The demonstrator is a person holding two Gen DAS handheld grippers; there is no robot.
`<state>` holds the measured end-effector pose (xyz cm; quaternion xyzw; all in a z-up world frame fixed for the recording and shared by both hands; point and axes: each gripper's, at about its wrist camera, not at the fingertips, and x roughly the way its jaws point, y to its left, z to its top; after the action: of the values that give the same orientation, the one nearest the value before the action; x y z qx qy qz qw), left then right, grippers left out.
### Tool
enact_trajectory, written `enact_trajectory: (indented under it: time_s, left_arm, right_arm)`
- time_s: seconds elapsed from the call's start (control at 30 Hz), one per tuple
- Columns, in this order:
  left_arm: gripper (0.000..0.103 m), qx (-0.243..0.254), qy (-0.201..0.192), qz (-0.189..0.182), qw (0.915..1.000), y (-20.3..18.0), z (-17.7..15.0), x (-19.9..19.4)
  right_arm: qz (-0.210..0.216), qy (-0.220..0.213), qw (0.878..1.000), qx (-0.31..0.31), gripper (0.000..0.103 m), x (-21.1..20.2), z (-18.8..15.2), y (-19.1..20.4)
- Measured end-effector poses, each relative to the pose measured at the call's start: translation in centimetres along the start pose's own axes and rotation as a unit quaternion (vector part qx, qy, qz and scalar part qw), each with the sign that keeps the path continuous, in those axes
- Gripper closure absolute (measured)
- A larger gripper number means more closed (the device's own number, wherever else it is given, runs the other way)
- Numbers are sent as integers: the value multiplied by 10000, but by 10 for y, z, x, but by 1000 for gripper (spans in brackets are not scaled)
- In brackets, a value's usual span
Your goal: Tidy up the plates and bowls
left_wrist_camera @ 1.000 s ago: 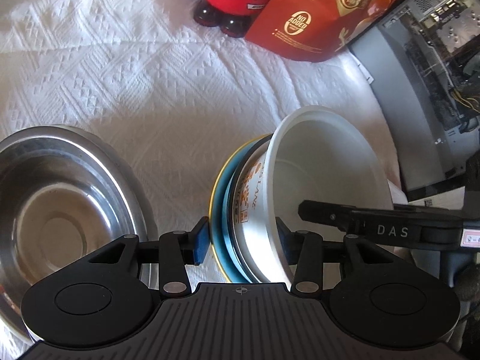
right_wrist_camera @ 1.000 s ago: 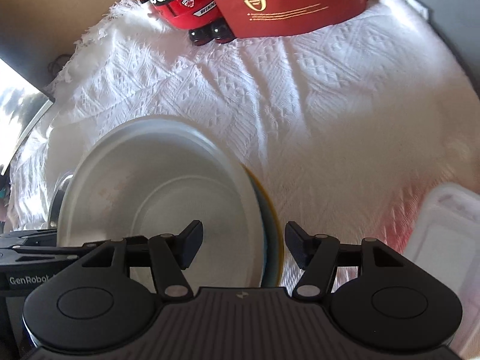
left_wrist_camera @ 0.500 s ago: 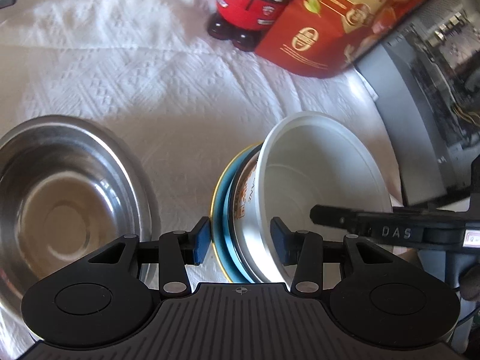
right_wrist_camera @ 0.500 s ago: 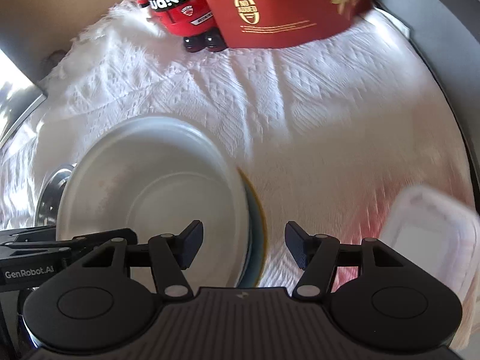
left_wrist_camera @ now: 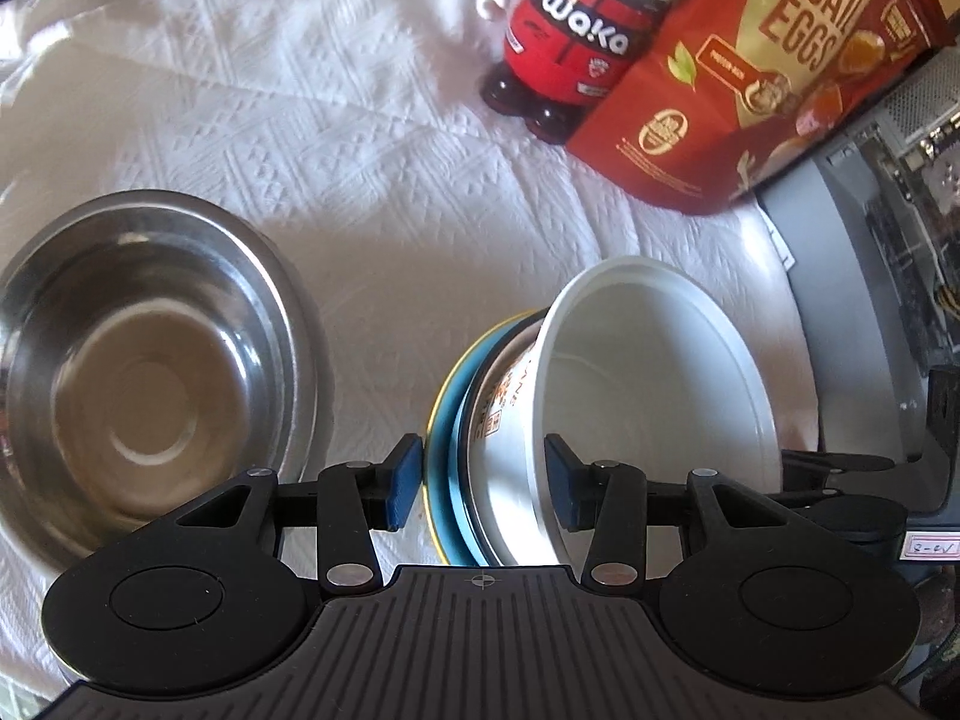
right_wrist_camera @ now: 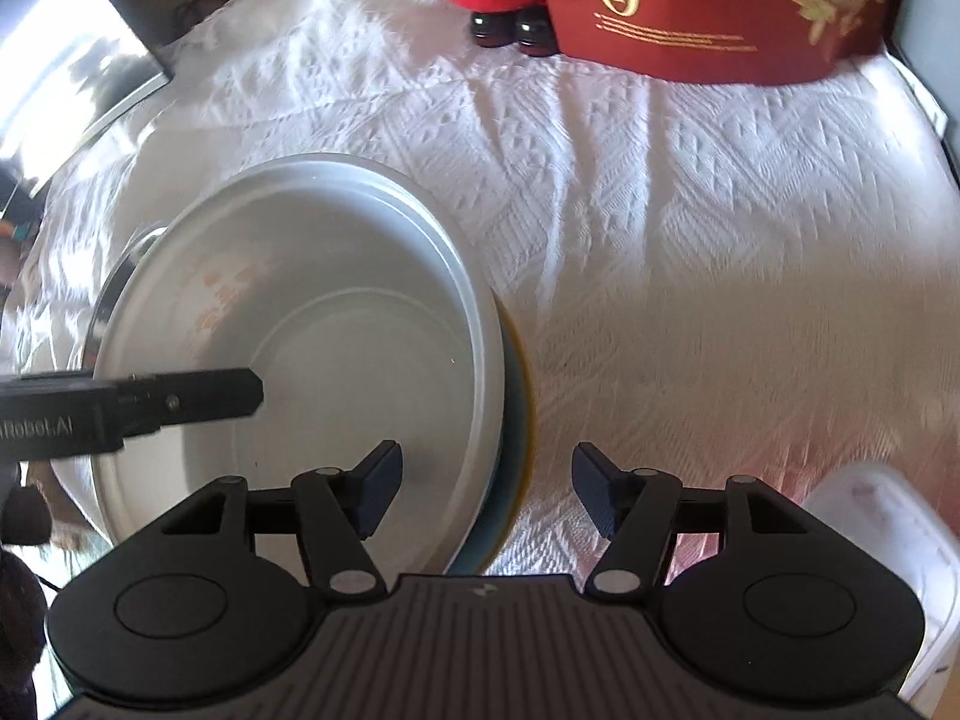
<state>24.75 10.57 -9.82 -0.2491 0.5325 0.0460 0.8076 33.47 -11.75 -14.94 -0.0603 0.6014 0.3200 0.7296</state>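
Observation:
My left gripper (left_wrist_camera: 483, 483) is shut on a tilted stack: a white bowl (left_wrist_camera: 654, 396) with orange print resting in a blue plate (left_wrist_camera: 444, 450) with a yellow rim. One pad is outside the plate, the other inside the bowl. A steel bowl (left_wrist_camera: 138, 360) sits on the cloth to the left. In the right wrist view my right gripper (right_wrist_camera: 485, 489) is open, its fingers straddling the edge of the white bowl (right_wrist_camera: 312, 360) and blue plate (right_wrist_camera: 510, 450) without touching. The left gripper's finger (right_wrist_camera: 180, 399) reaches into the bowl.
A white textured cloth (right_wrist_camera: 690, 240) covers the table. A red Waka figurine (left_wrist_camera: 570, 42) and a red quail-egg bag (left_wrist_camera: 756, 72) stand at the back. A white plastic container (right_wrist_camera: 888, 558) lies at the right. A grey computer case (left_wrist_camera: 870, 270) stands at the right edge.
The left gripper has lifted and pulled back with the bowl and plate stack; the steel bowl and the figurine show more fully. The right gripper stays open and has shifted slightly right.

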Motion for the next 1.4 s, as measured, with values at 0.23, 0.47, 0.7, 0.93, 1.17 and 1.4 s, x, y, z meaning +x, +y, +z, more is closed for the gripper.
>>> enact_trajectory:
  time_s: [0.23, 0.47, 0.7, 0.93, 1.17, 1.4]
  left_arm:
    - [56, -273, -148, 59, 9995, 6, 2, -6]
    - [56, -88, -228, 260, 9994, 1, 3, -6]
    - [56, 166, 8, 388, 9991, -3, 6, 5]
    - [56, 304, 214, 357, 9987, 1, 7, 16]
    - [55, 354, 408, 33, 9985, -2, 5, 26]
    - [55, 280, 258, -101, 9992, 0, 4, 27]
  right_arm:
    - [-11, -71, 9999, -134, 39, -3, 2, -5]
    - [-58, -375, 9988, -309, 34, -15, 7, -1]
    - [276, -118, 9993, 239, 34, 2, 11, -2]
    - [201, -10, 9990, 404, 41, 15, 8, 0]
    - [388, 43, 9980, 505, 42, 18, 6, -2]
    - [547, 75, 9966, 611, 42, 19, 3, -1]
